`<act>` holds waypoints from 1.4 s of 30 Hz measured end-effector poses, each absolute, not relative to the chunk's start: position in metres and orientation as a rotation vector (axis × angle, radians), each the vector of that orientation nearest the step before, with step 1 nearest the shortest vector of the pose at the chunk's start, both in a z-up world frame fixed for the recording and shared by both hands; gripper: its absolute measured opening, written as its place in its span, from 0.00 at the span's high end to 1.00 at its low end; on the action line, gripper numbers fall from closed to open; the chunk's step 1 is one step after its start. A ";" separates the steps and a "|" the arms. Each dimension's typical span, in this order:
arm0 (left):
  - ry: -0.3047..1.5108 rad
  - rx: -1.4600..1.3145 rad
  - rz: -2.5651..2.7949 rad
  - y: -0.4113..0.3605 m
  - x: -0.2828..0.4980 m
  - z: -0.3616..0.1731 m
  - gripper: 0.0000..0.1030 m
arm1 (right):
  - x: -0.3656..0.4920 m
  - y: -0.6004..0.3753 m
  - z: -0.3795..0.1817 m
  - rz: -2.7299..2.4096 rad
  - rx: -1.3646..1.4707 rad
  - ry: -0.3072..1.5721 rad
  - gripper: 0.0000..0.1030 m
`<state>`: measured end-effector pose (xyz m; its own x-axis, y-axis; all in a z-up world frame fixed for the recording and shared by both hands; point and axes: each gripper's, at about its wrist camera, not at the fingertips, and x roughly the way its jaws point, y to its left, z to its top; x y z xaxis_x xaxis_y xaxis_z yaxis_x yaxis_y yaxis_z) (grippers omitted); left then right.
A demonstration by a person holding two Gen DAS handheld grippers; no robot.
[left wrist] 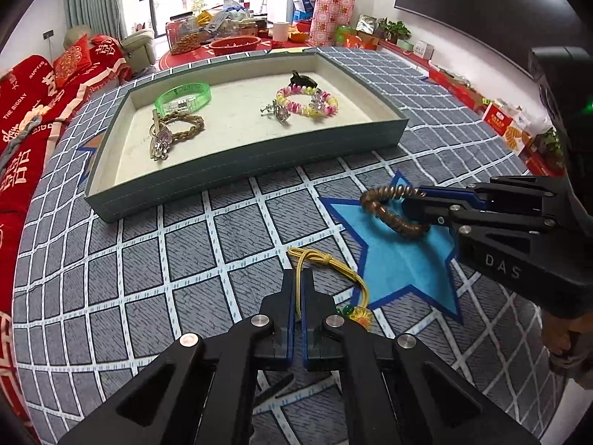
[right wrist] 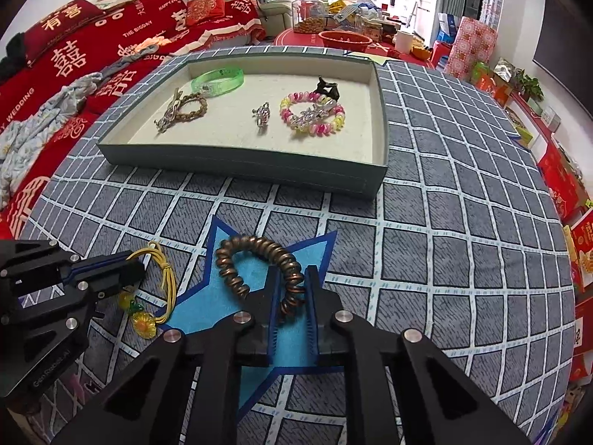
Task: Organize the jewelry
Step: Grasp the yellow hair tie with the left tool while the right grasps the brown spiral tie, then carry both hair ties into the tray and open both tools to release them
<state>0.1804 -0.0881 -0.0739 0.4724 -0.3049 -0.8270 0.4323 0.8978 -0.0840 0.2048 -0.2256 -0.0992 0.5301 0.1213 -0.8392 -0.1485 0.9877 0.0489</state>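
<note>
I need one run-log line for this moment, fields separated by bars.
left tongs: shut on yellow cord bracelet | right tongs: shut on brown coil bracelet | both over blue star | tray: holds other jewelry

Bracelets (right wrist: 313, 116) lie in tray (right wrist: 259, 165); coil band (right wrist: 259, 263) before it.

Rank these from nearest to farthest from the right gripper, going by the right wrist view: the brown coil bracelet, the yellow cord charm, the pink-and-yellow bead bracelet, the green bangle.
1. Brown coil bracelet: clamped in the jaws of the right gripper, over the blue star.
2. Yellow cord charm: left, held by the left gripper.
3. Pink-and-yellow bead bracelet: right part of the tray.
4. Green bangle: the tray's far left.
</note>
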 end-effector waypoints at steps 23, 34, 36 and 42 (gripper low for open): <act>0.834 -0.004 -0.439 -0.038 0.187 -0.014 0.85 | 0.184 -0.246 -0.048 0.137 0.113 0.934 0.88; 0.784 -0.027 -0.399 -0.026 0.231 0.004 0.85 | 0.218 -0.237 -0.024 0.132 0.122 0.903 0.88; 0.776 -0.026 -0.396 -0.028 0.242 0.006 0.85 | 0.226 -0.234 -0.021 0.128 0.113 0.898 0.88; 0.774 -0.012 -0.388 -0.039 0.271 0.007 0.86 | 0.259 -0.230 -0.019 0.125 0.120 0.906 0.88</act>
<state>0.2715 -0.0394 0.0070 0.6484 -0.3452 -0.6785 0.3368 0.9294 -0.1510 0.2595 -0.2298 -0.0189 0.6104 0.1582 -0.7761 -0.0570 0.9861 0.1562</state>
